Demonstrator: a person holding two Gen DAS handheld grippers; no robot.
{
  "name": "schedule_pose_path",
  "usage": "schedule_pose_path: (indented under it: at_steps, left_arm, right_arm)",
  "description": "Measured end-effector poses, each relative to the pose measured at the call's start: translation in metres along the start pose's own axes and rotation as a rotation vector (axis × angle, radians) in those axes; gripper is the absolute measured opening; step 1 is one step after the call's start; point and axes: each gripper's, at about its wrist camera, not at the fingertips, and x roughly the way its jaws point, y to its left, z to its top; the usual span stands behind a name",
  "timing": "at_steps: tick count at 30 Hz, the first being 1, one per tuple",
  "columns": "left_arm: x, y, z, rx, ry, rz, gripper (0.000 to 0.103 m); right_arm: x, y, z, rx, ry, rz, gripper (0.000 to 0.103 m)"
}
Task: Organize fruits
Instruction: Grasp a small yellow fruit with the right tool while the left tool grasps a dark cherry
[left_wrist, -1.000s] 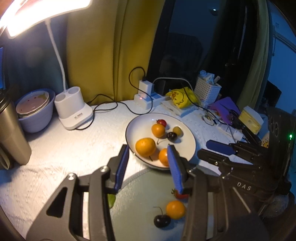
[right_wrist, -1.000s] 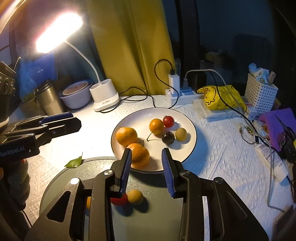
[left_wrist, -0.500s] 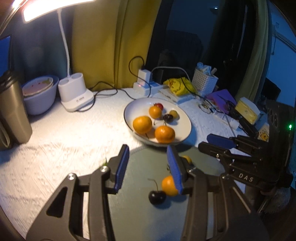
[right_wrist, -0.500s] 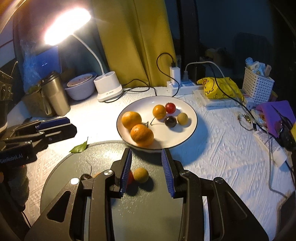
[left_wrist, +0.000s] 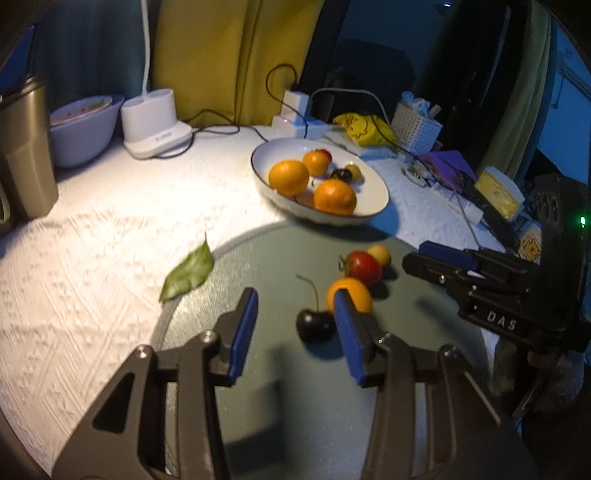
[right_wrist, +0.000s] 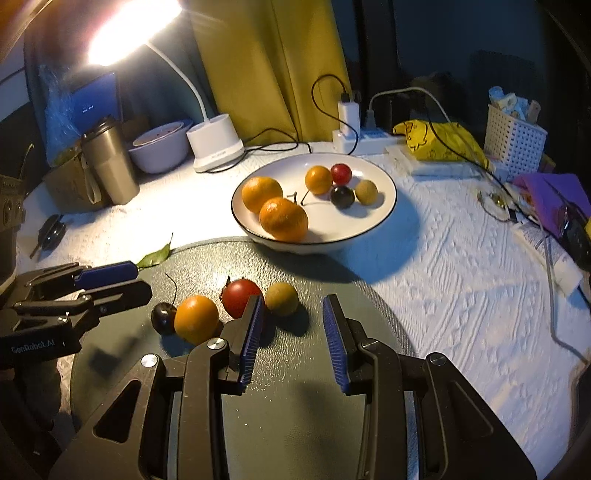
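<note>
Blue ribbed pads line the fingers of both grippers. The left gripper (left_wrist: 293, 328) hovers low over a dark round mat (left_wrist: 266, 406) with its jaws spread wide and nothing between them. A dark cherry (left_wrist: 314, 325) with an upright stem lies on the mat just inside the right-hand pad (left_wrist: 347, 339), very close to it; contact cannot be confirmed. A small orange fruit (left_wrist: 349, 293) sits directly behind that pad, partly hidden by it. A red cherry tomato (left_wrist: 364, 264) and a small yellow fruit (left_wrist: 380, 254) follow in a row toward the right gripper (left_wrist: 432, 258), which enters from the right side in the left wrist view.

The right gripper (right_wrist: 293, 332) also hovers over the mat (right_wrist: 295, 424), jaws spread wide and empty. In this view the yellow-brown fruit (right_wrist: 282, 298) lies just beyond the left pad (right_wrist: 251, 339), and the red tomato (right_wrist: 240, 297) is partly behind that pad. The orange fruit (right_wrist: 195, 319) and the cherry (right_wrist: 163, 317) lie further left, touching each other, near the left gripper (right_wrist: 110, 280).

Beyond the mat edge stands a white bowl-plate (right_wrist: 384, 206) holding two mandarins (right_wrist: 283, 218), a smaller orange fruit, a red tomato, a dark cherry and a yellowish fruit. A green leaf (left_wrist: 188, 271) overlaps the mat rim on the white textured tablecloth (left_wrist: 92, 240). Further back are a lamp base (right_wrist: 216, 146), a lavender bowl (right_wrist: 159, 146), a metal tumbler (right_wrist: 109, 162), a power strip (right_wrist: 364, 138) and a white basket (right_wrist: 513, 140).
</note>
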Motion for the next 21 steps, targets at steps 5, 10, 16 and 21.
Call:
schedule_pose_path:
  at_steps: [5, 10, 16, 21]
  left_arm:
    - [0.006, -0.003, -0.006, 0.017, 0.03, 0.005, 0.044]
    - [0.013, -0.004, -0.01, 0.025, 0.063, -0.006, 0.044]
    - [0.02, -0.01, -0.011, 0.047, 0.081, -0.016, 0.044]
    - [0.024, -0.011, -0.012, 0.061, 0.085, -0.018, 0.044]
  right_arm:
    - [0.007, -0.002, -0.002, 0.006, 0.016, 0.003, 0.036]
    - [0.015, -0.002, 0.0, 0.008, 0.027, 0.011, 0.036]
    - [0.026, -0.002, 0.004, 0.006, 0.042, 0.02, 0.036]
    - [0.033, -0.001, 0.008, 0.009, 0.056, 0.04, 0.036]
